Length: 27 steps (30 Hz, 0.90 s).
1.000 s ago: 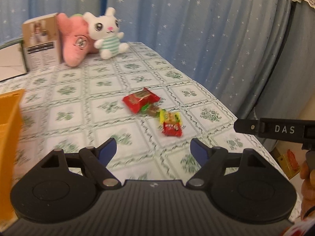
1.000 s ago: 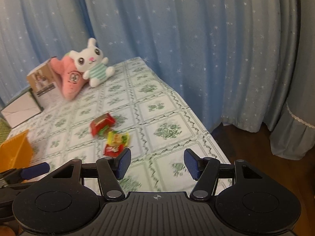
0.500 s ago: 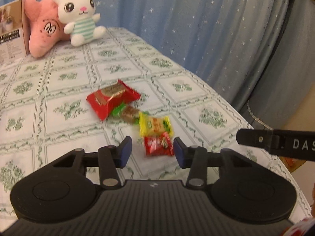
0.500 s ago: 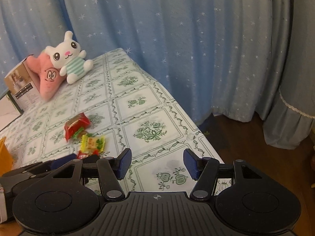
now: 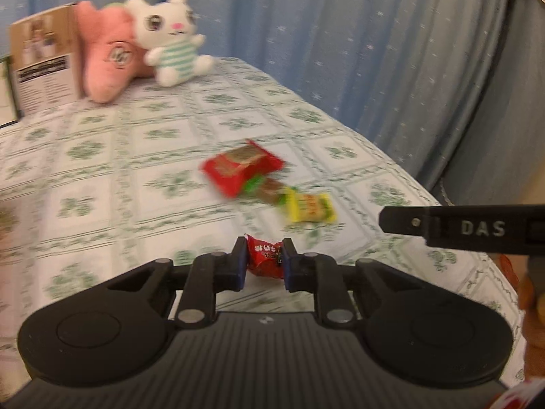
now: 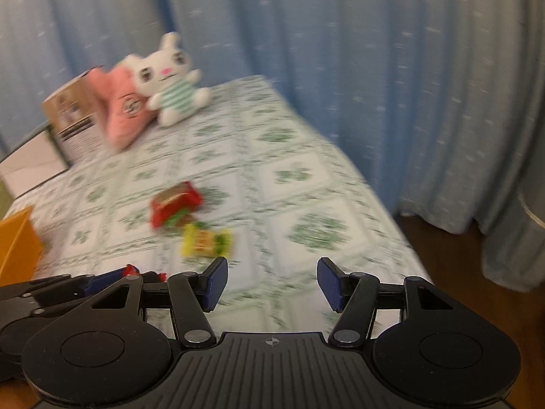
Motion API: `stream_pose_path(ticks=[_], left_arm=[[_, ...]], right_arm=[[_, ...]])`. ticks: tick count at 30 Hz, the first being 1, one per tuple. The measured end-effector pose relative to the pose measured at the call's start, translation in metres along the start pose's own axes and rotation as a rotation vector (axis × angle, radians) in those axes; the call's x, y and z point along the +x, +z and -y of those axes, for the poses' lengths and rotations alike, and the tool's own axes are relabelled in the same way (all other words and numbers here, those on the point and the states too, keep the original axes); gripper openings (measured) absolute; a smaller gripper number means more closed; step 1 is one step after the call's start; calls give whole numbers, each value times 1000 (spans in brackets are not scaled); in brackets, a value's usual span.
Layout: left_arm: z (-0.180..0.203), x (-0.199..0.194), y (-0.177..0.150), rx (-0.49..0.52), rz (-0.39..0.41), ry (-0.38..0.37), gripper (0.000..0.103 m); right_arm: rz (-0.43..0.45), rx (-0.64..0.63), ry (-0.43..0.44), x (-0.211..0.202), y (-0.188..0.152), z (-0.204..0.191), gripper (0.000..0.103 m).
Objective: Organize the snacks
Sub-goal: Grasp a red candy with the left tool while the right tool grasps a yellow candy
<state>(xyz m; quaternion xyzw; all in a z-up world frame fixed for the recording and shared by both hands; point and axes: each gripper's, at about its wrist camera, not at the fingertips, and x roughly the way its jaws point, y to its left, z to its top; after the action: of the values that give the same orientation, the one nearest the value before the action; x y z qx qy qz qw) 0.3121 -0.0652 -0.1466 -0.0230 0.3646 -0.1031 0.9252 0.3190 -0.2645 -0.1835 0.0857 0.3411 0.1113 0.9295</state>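
Observation:
My left gripper [image 5: 263, 259] is shut on a small red candy packet [image 5: 264, 259] and holds it just above the tablecloth. Beyond it lie a yellow candy [image 5: 310, 207], a brown-green candy [image 5: 269, 188] and a larger red snack packet [image 5: 242, 167]. My right gripper [image 6: 271, 283] is open and empty above the table's right side. In the right wrist view the yellow candy [image 6: 206, 240] and red snack packet [image 6: 175, 202] lie ahead to the left. The left gripper [image 6: 112, 277] with the red packet shows at lower left there.
A white bunny plush [image 5: 168, 35], a pink plush [image 5: 109, 56] and a cardboard box [image 5: 44, 71] stand at the table's far end. An orange bin [image 6: 15, 242] sits at the left. Blue starred curtains hang beyond the table's right edge [image 6: 381, 201].
My left gripper closed on the small red candy packet and lifted it away from the yellow candy. The right gripper swung back left, staying open.

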Motion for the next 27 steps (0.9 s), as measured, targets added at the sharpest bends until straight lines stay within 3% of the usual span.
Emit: stream_pose_path(ticks=[4,8,16,19,22,27], left_arm=[[-20,-11,-1,-26,13,32,18],[-33,-13,-3,-40,21,33,18],[-44,-10,-12,-74,15,23,18],[-45,-8,-16,-76,5,23,19],[-45,-9,-19,-75,15,24,19],[-42,-11,-22,-64,19,19,32]], right_arm=[[-10,-67,70,22,5,-18,59],[-11,-151,85,43,8,-34,59],[-23,-141,80,68,9,-41,59],[-13,-152,70,70,10,-45,46],[-9,-187,50,70,8,-49,44],[-13,-226,11,68,5,-54,31]])
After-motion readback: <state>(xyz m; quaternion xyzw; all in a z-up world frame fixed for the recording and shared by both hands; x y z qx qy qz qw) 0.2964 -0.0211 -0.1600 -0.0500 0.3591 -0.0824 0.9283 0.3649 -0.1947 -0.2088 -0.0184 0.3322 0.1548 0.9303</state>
